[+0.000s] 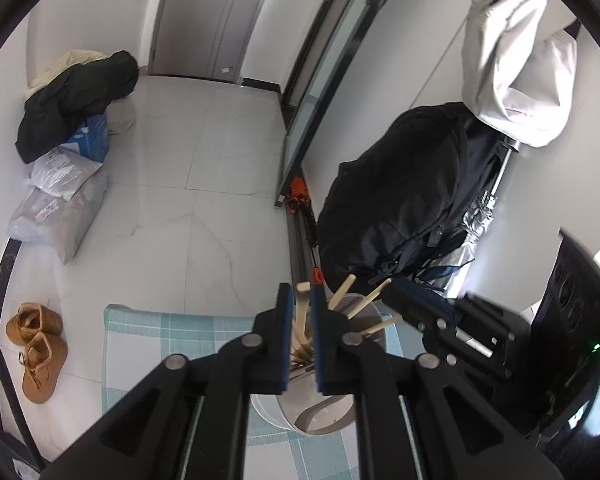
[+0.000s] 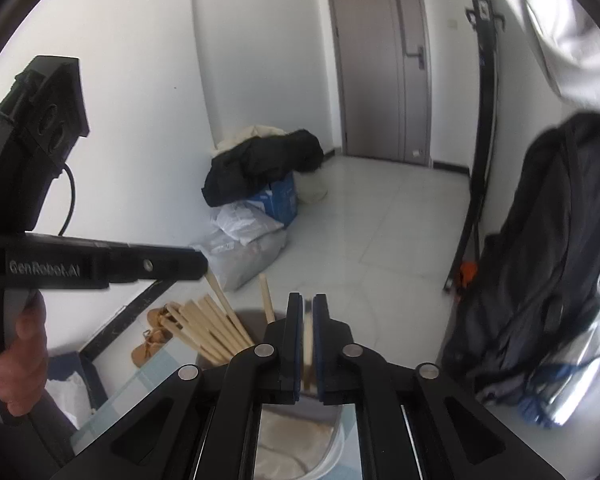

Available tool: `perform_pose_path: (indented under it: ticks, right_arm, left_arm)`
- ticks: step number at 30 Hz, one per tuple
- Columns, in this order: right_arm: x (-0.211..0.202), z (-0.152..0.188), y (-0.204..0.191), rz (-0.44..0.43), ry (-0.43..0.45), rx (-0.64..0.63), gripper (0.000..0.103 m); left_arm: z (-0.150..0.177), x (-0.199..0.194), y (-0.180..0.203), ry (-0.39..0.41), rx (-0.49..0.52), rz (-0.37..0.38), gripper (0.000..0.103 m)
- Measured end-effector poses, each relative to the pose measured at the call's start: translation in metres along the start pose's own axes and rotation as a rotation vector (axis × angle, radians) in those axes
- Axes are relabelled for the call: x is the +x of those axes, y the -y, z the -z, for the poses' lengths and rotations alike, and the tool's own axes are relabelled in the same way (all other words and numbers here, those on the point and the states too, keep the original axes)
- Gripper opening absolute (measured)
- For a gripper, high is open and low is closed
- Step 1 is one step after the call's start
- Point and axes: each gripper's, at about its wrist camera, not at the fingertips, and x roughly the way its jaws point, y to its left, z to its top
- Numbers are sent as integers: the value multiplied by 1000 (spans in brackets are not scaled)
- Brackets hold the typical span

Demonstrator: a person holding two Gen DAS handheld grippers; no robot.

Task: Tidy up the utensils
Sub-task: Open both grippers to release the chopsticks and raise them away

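Two black grippers, each pinching one wooden stick over the pot.

Left gripper (image 1: 301, 316) squeezed tight on a pale wooden utensil handle (image 1: 301, 322) right above the grey pot (image 1: 320, 416). Right gripper (image 2: 308, 320) squeezed tight on another thin wooden stick (image 2: 308, 340) above the same pot. More wooden sticks (image 2: 208, 328) leaned inside the pot. Pot stood on a blue checked cloth (image 1: 172, 332). Brown shoes (image 1: 40, 348) lay on the floor, well left of the pot.
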Motion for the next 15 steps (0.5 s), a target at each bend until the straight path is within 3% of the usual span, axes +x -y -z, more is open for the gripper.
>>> perform_pose_path:
  ticks: [3,5,7,15]
  right_arm:
    - [-6,7,7,-10,-2,48,7]
    - [-14,9,9,-7,10,69,18]
    - [-22,10,11,-12,24,93,26]
    - [-65,13,7,19,93,119,39]
  left_arm:
    - [1,-3,-1,10,-15,-5,19]
    - [2,-7,2,17,-2,-25,43]
    - [5,-13,4,39,5,-53,58]
    - [11,-36,12,88,6,-113,61]
